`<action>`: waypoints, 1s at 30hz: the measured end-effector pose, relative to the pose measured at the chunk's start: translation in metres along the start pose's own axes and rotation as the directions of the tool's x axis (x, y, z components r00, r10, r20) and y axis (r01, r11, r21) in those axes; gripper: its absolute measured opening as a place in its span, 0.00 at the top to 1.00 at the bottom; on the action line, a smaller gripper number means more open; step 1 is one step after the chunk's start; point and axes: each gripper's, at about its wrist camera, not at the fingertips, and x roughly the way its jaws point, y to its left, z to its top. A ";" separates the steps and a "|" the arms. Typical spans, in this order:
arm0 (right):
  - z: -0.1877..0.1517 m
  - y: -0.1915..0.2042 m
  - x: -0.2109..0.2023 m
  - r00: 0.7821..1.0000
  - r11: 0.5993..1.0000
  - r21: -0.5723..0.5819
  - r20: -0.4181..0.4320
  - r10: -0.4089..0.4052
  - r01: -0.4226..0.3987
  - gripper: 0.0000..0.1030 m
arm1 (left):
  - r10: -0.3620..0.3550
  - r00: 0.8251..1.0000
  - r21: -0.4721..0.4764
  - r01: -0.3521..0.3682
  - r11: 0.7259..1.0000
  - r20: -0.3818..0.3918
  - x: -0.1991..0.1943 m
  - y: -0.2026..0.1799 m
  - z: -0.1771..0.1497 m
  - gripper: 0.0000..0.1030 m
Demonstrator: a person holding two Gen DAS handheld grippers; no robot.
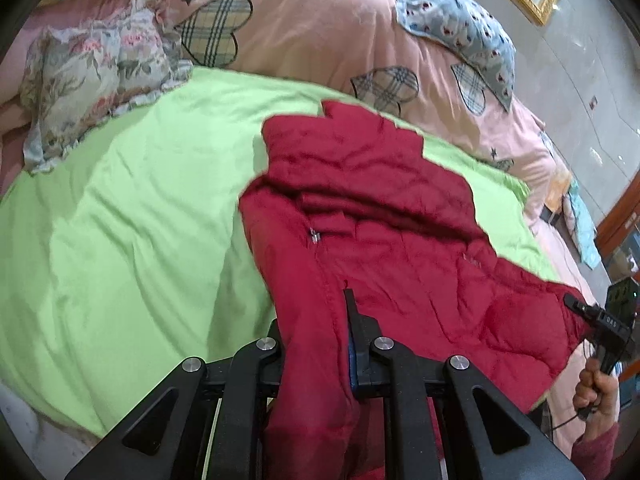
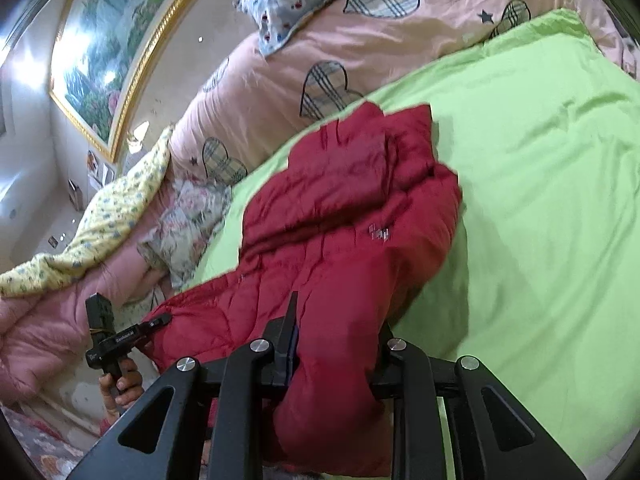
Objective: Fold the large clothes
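A red quilted jacket lies crumpled on a lime-green sheet spread over the bed. Its near edge is lifted off the sheet. My left gripper is shut on a thick fold of that edge, which hides its left finger. My right gripper is shut on another bunched part of the same edge. Each view shows the other gripper pinching its corner: the right one at the right edge, the left one at the lower left. A person's hand holds each handle.
A pink quilt with plaid hearts is piled behind the green sheet. A floral pillow lies at the sheet's far left corner and a blue patterned pillow on the quilt. A yellow flowered blanket and a gold-framed picture are beyond.
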 end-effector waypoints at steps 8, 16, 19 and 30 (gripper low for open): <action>0.034 0.008 0.007 0.997 0.999 -0.045 0.071 -0.026 0.029 0.78 | 0.013 0.998 -0.027 -0.011 1.000 0.055 0.009 -0.007 0.023 0.86; 0.067 0.011 0.018 0.991 0.997 -0.057 0.126 -0.047 0.055 0.78 | 0.011 0.996 -0.073 -0.005 0.997 0.084 0.022 -0.011 0.058 0.85; 0.079 0.008 0.023 0.988 0.998 -0.040 0.147 -0.051 0.058 0.78 | 0.024 0.995 -0.095 -0.015 0.995 0.094 0.031 -0.013 0.070 0.85; 0.124 0.007 0.054 0.972 0.993 -0.011 0.205 -0.110 0.115 0.77 | 0.103 0.989 -0.127 -0.089 0.988 0.108 0.069 -0.027 0.115 0.84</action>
